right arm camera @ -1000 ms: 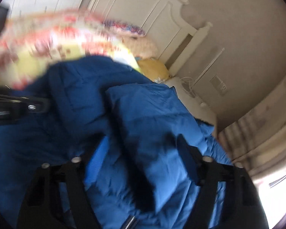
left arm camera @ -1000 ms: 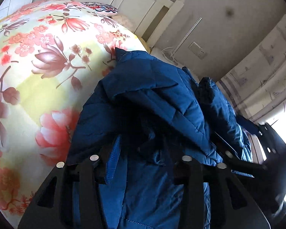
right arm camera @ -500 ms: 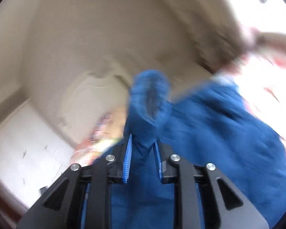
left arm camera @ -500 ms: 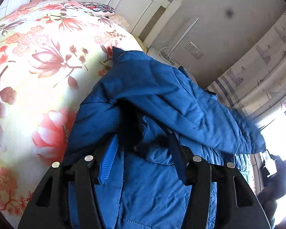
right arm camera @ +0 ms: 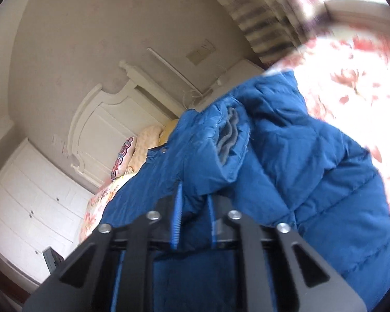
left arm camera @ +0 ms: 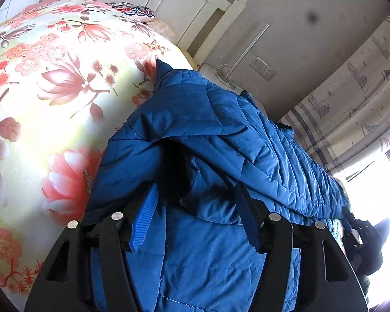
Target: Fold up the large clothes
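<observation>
While the blue padded jacket [left arm camera: 215,135] lies bunched on the floral bedspread [left arm camera: 52,83], the left gripper [left arm camera: 195,208] straddles its folds, jaws just widening, pads not pressing; the right gripper [right arm camera: 193,208], above the jacket, has clamped a fold beside the grey-lined cuff [right arm camera: 227,135].

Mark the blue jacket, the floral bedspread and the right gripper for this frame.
blue jacket [left arm camera: 221,135]: left wrist view, quilted upper fold.
floral bedspread [left arm camera: 52,83]: left wrist view, bare flowered area.
right gripper [right arm camera: 193,208]: right wrist view, midway between fingertips, clamped on jacket fabric.
</observation>
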The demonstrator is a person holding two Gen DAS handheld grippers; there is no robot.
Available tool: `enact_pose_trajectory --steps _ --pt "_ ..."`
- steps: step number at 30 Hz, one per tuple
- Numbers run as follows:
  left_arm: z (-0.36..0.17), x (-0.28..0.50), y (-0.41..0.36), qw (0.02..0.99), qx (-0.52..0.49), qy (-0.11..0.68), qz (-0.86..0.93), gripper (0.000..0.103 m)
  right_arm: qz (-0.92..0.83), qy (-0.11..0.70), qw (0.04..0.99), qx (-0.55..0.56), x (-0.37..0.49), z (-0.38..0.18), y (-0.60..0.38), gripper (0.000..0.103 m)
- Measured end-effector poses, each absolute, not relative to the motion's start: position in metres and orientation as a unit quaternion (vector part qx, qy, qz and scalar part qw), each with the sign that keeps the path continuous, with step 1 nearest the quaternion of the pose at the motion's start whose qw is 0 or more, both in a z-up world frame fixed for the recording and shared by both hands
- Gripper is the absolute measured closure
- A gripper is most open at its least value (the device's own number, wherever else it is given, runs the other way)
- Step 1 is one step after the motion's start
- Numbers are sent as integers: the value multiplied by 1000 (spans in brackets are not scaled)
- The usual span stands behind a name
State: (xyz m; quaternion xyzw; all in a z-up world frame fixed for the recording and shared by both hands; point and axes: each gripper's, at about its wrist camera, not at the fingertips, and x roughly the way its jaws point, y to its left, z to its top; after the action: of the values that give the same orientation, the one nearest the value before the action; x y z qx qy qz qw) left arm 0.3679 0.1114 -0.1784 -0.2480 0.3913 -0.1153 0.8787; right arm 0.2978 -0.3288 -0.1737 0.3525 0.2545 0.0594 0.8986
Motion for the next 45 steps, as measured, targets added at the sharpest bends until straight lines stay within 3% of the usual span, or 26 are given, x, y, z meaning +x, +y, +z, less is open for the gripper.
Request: enact_pose_trajectory --steps 5,8,11,13,17,19,20,21,22,24,28,32,38,42,45 --pt "-178 369 111 878 -249 391 -119 42 63 237 919 309 272 -139 -313 92" --pt "-179 370 112 878 -248 391 -121 41 32 280 910 305 274 -161 -322 91" --pt "-178 369 113 878 -251 388 -121 41 31 329 881 339 277 -184 -330 81" --pt "-173 363 118 886 -254 372 -108 42 17 326 886 330 268 -175 -330 61" --pt "-117 313 133 950 -232 207 -16 44 -64 260 931 248 232 -134 -328 57" --pt "-92 310 123 960 -215 180 -27 39 -77 235 946 209 229 -115 -325 55" --pt "-79 321 110 960 -194 194 -51 33 -73 231 951 193 234 -107 -321 53" --pt "-71 336 94 957 -171 222 -77 17 -60 234 956 170 245 -97 -311 53" --pt "-68 353 79 951 -150 252 -100 12 -47 235 959 151 255 -91 -302 49" --pt "-70 383 51 945 -107 289 -105 12 -28 251 963 98 282 -86 -279 43" --pt "-99 426 20 932 -54 348 -86 12 -17 305 952 7 327 -102 -244 43" --pt "-157 443 9 909 -10 410 -77 8 -42 390 919 -21 354 -155 -254 43" --pt "-172 436 7 912 24 403 -74 6 -30 379 925 -5 346 -159 -262 43" --pt "-170 435 8 913 24 401 -74 6 -34 321 946 -20 339 -131 -246 34" --pt "-171 436 8 913 22 401 -75 6 -43 356 932 -51 353 -147 -238 33"
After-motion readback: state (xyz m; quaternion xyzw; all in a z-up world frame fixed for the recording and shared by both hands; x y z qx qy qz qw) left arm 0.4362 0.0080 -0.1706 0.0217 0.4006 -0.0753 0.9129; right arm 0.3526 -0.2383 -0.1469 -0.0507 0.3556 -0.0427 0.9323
